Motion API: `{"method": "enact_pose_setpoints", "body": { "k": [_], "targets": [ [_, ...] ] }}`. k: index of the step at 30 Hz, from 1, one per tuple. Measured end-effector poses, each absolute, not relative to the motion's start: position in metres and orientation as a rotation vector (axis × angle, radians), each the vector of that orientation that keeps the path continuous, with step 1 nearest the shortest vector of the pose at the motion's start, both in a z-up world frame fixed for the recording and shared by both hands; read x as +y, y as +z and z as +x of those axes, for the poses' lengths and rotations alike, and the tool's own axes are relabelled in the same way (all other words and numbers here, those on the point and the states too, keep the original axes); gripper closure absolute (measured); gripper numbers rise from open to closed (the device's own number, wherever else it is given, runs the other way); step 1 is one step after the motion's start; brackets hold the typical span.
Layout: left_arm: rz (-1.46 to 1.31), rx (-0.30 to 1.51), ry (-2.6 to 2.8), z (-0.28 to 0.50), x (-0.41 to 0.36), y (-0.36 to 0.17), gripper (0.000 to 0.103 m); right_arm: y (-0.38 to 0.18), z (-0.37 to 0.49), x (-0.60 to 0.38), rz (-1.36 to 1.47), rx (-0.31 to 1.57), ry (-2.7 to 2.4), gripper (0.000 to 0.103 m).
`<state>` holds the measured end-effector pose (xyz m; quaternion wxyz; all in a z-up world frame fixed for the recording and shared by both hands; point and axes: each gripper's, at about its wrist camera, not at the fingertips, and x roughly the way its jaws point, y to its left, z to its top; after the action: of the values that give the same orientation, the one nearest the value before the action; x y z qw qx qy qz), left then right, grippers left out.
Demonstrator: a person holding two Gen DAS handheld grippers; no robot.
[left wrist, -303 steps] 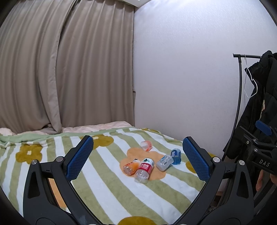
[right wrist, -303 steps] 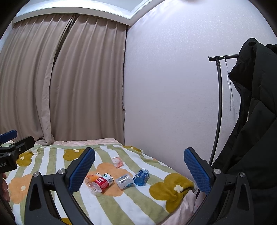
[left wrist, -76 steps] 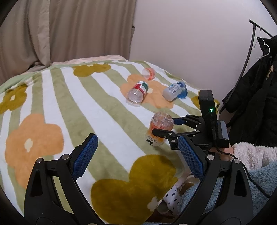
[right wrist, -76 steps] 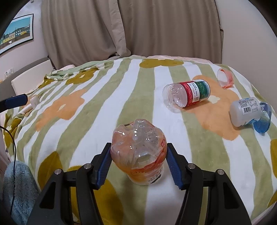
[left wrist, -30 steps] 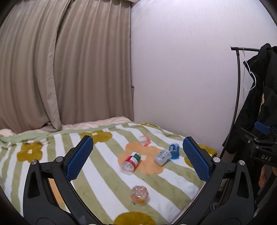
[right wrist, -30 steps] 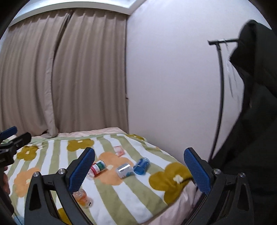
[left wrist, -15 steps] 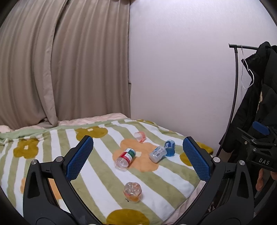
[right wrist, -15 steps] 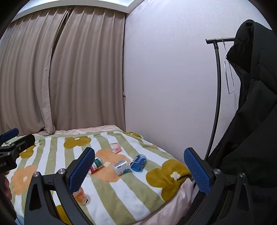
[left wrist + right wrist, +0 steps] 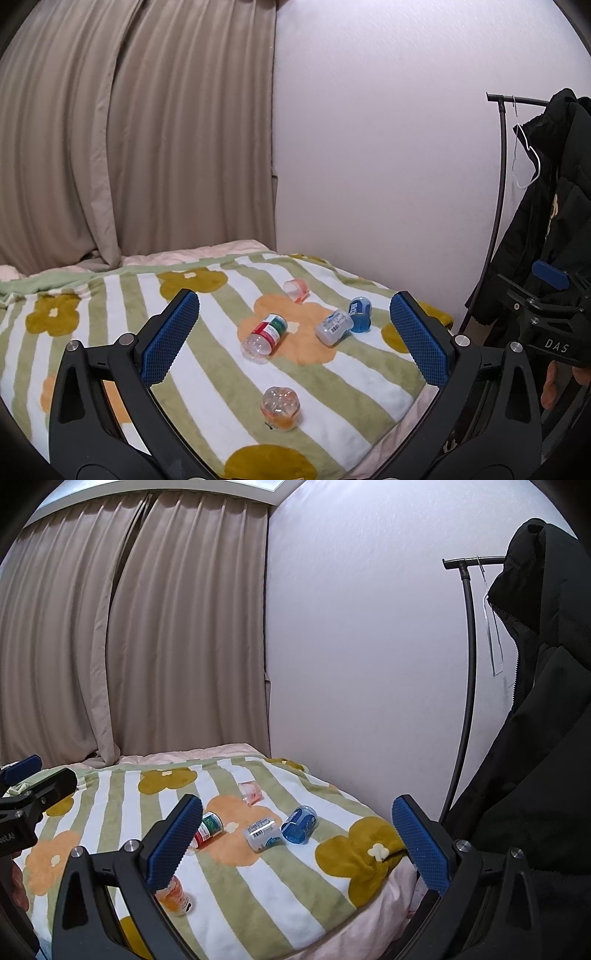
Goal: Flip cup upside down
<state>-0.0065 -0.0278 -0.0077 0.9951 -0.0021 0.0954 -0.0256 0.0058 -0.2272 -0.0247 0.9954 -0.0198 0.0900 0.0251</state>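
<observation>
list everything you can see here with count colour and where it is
orange cup: 1, clear orange, standing base up near the blanket's front edge
red-and-green labelled bottle: 1, clear, lying on the orange flower
grey-white bottle: 1, lying right of it, touching the blue cup
blue cup: 1, on its side
pink cup: 1, clear pink, on its side, farthest back
blanket: 1, green and white stripes with flowers, over the bed
curtains: beige, behind the bed
coat rack: 1, black, by the wall
coat: 1, black, hanging on the rack
left gripper: 1, black with blue pads, open, empty
right gripper: 1, same, open, empty
</observation>
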Motion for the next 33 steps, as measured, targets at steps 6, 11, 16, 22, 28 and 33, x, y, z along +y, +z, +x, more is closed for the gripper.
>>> {"method": "enact_pose_setpoints", "body": {
  "k": [6,11,16,22,28,33],
  "targets": [
    [-0.007,0.188,-0.052,-0.0064,-0.0279,-0.0073,0.0,-0.0261,0.0061,-0.2272,-0.041,0.181,0.049,0.0],
    [-0.005,0.186,-0.055,-0.0058,-0.0288,-0.007,0.0,-0.0278,0.0069,-0.2275,-0.041,0.182,0.051,0.0],
    [-0.003,0.183,-0.055,-0.0057,-0.0283,-0.0074,0.0,-0.0277,0.007,-0.2274,-0.041,0.184,0.053,0.0],
    [-0.002,0.182,-0.056,-0.0058,-0.0285,-0.0078,0.0,-0.0293,0.0067,-0.2263,-0.041,0.186,0.055,0.0],
    [-0.001,0.174,-0.059,-0.006,-0.0272,-0.0079,0.0,-0.029,0.0072,-0.2263,-0.043,0.187,0.056,0.0],
    [0.021,0.159,-0.058,-0.0089,-0.0272,-0.008,0.0,-0.03,0.0066,-0.2255,-0.043,0.186,0.057,0.0]
  ]
}}
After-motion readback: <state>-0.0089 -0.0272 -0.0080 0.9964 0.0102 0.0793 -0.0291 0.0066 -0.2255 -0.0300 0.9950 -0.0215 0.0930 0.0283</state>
